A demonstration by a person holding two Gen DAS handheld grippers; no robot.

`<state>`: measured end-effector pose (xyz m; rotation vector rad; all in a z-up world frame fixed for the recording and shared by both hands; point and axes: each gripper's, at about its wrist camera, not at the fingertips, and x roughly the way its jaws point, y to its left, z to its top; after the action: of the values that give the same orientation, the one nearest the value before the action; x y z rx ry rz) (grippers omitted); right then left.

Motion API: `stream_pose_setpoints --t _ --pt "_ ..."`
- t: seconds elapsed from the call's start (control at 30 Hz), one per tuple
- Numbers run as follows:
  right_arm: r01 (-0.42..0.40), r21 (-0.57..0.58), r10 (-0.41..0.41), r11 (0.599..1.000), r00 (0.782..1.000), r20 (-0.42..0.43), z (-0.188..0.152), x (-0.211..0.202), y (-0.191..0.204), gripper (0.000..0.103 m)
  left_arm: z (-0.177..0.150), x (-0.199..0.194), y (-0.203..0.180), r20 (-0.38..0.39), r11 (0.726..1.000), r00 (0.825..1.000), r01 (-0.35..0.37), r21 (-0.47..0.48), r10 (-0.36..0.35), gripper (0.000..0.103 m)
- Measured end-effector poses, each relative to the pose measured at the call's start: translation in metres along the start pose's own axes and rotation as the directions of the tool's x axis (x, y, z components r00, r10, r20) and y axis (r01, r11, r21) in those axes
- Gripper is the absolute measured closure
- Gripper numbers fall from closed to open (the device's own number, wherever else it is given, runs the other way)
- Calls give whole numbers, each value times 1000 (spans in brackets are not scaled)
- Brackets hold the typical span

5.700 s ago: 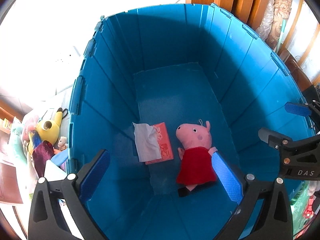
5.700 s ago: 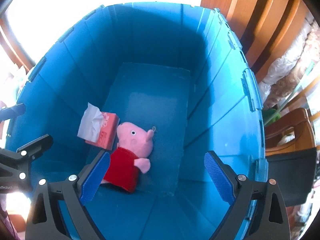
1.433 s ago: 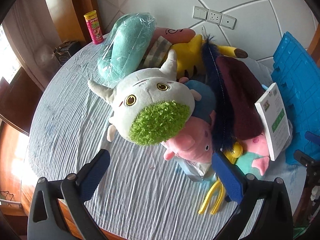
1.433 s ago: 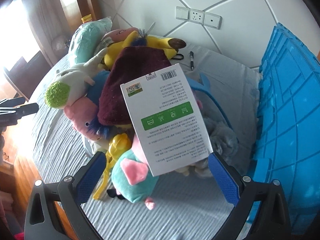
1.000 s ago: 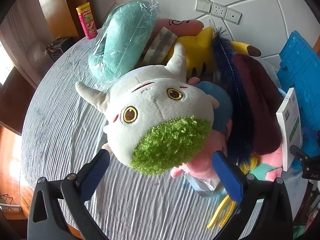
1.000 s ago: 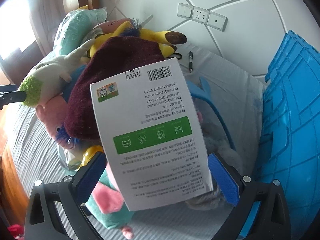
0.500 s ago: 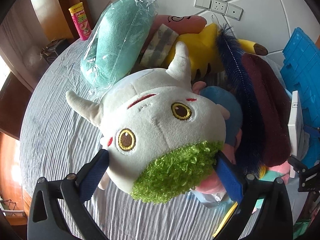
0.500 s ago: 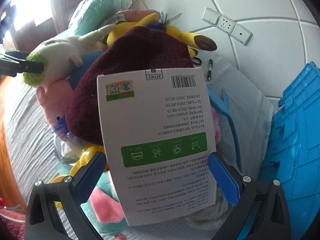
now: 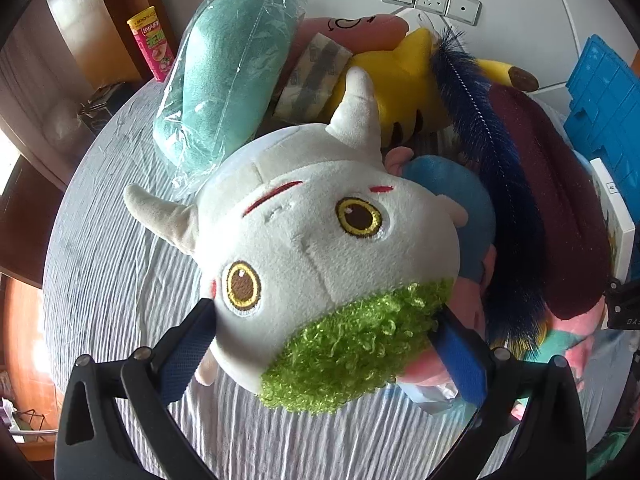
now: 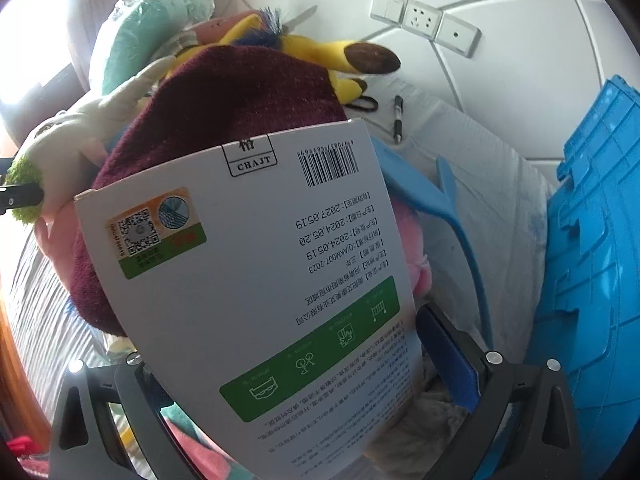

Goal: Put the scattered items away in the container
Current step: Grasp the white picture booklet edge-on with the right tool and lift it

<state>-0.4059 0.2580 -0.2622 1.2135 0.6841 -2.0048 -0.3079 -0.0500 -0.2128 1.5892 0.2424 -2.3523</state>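
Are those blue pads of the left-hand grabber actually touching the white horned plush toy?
Touching. In the left wrist view, both fingers of the left gripper press into the white horned plush, one at its cheek, one at its green beard.

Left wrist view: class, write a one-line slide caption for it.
Left gripper closing around a white horned plush toy with a green beard, atop a toy pile on the grey tablecloth.

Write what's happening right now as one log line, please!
left gripper: closing around white horned plush | right gripper: around white box | blue crate: beside pile
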Motion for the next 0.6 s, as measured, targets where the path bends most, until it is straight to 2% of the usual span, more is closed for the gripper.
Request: stream_pose_setpoints --t 0.07,0.17,0.27,0.3,0.33,0.37,0.4,0.47,0.6 --pt "4 33 -4 999 1000 -25 -2 2 -3 0 -1 5 -2 -10 1000 1000 -17 6 17 0" --pt "12 75 -10 997 999 -37 -6 2 -9 10 -6 9 -3 2 999 999 -33 15 33 0" --pt "-11 129 13 992 1000 -17 -12 -8 -18 27 -10 3 -1 30 999 999 -33 16 32 10" --pt "-9 143 10 990 1000 -7 -14 -14 -21 36 -10 -1 -1 42 999 999 -30 15 29 15" --pt "0 155 0 988 1000 2 -14 -19 -24 53 -11 -6 1 51 1000 998 -27 15 26 19" --pt "27 162 -28 986 1000 5 -14 -23 -26 65 -10 -9 2 58 1000 998 -22 12 21 20" --pt "61 173 -64 983 998 8 -15 -27 -30 84 -10 -13 5 64 1000 998 -15 5 15 21" --pt "5 215 -9 977 1000 19 -17 -34 -40 86 -8 -20 9 80 1000 997 0 -11 1 22" --pt "1 213 -7 977 1000 27 -23 -41 -43 86 -2 -34 14 108 999 994 24 -38 -20 25"
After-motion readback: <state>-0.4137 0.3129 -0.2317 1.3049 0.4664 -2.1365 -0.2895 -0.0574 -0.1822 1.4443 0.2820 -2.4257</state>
